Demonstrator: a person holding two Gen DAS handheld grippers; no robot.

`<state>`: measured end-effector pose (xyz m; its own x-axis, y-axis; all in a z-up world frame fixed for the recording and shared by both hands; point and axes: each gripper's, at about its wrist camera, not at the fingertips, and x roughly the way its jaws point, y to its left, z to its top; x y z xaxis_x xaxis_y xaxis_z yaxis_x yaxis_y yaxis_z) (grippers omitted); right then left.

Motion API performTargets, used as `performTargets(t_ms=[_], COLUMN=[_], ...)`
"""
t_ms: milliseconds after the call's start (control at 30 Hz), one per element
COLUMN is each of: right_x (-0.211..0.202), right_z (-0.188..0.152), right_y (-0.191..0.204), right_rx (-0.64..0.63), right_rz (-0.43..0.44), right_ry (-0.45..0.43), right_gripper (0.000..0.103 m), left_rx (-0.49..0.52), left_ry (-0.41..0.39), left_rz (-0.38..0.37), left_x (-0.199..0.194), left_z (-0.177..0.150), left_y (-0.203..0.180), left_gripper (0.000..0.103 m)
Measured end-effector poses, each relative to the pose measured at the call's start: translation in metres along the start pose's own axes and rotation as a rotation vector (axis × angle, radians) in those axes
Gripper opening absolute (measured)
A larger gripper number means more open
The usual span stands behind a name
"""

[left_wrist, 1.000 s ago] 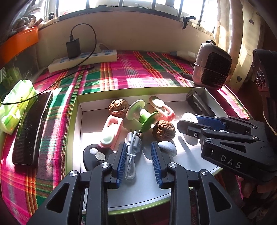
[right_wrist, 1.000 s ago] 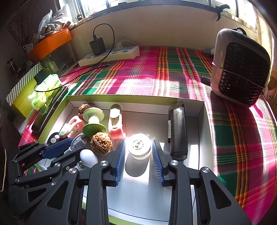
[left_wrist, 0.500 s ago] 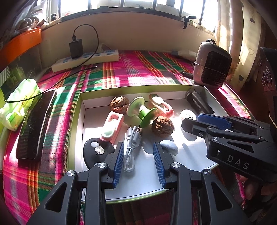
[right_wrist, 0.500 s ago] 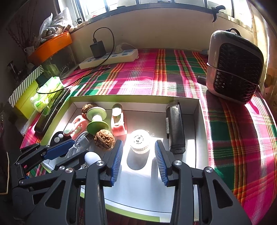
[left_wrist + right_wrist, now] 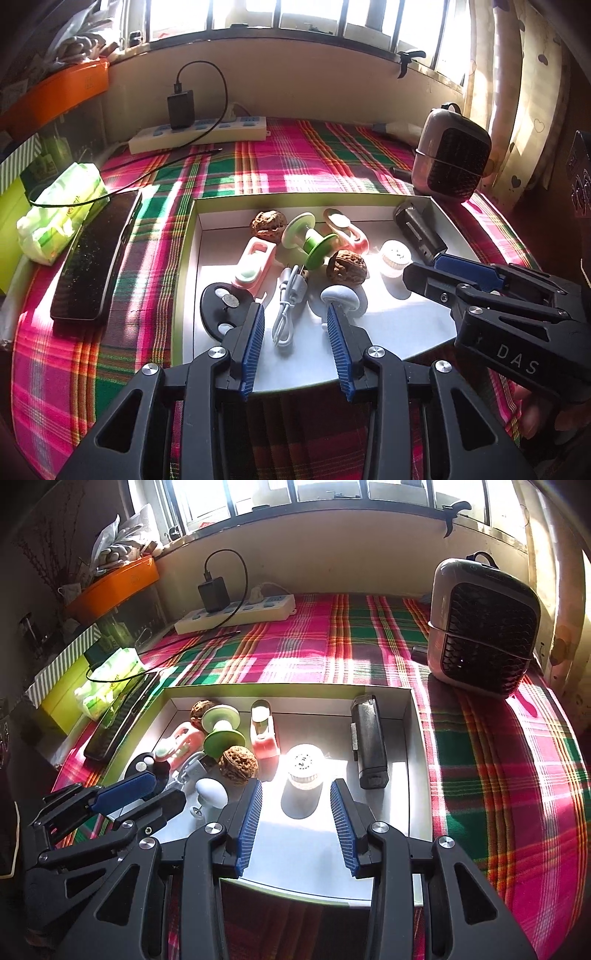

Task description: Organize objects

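A shallow white tray [image 5: 295,197] with a green rim lies on the plaid cloth. It holds two walnuts [image 5: 347,263], a green spool [image 5: 308,242], pink clips [image 5: 255,267], a white cable [image 5: 286,321], a white knob [image 5: 340,295], a black disc [image 5: 216,310], a small white jar [image 5: 304,762] and a black bar-shaped device [image 5: 367,738]. My left gripper [image 5: 293,314] hangs open over the tray's near edge; the cable lies between its tips, untouched. My right gripper [image 5: 295,790] is open just short of the jar. Each gripper shows at the side of the other's view.
Behind the tray lie a white power strip [image 5: 199,134] with a black charger and a trailing cord. A small heater [image 5: 484,627] stands at the back right. Left of the tray are a long black slab [image 5: 96,258], a tissue pack [image 5: 61,214] and an orange box [image 5: 114,587].
Both grippers have drawn back toward the tray's near edge and risen a little. The left jaws stand slightly wider. The objects in the tray have not moved.
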<state>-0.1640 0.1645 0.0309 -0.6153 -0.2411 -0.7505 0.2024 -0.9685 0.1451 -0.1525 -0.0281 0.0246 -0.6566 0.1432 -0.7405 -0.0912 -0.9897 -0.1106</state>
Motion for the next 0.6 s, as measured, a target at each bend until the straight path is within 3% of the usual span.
performTargets(t_ms=[533,600], right_x=[-0.034,-0.038], right_z=[-0.019,-0.023], right_y=[0.017,0.021], right_rx=[-0.022,-0.031], right_rz=[-0.024,-0.032], right_ry=[-0.039,-0.042], right_gripper=[0.04,0.046], left_rx=[-0.005,-0.013], left_ry=[-0.066,-0.073], left_rz=[0.052,0.057], left_x=[-0.04,-0.045], left_z=[-0.019,-0.023], left_y=[0.004,0.006], left_gripper=[0.034,0.034])
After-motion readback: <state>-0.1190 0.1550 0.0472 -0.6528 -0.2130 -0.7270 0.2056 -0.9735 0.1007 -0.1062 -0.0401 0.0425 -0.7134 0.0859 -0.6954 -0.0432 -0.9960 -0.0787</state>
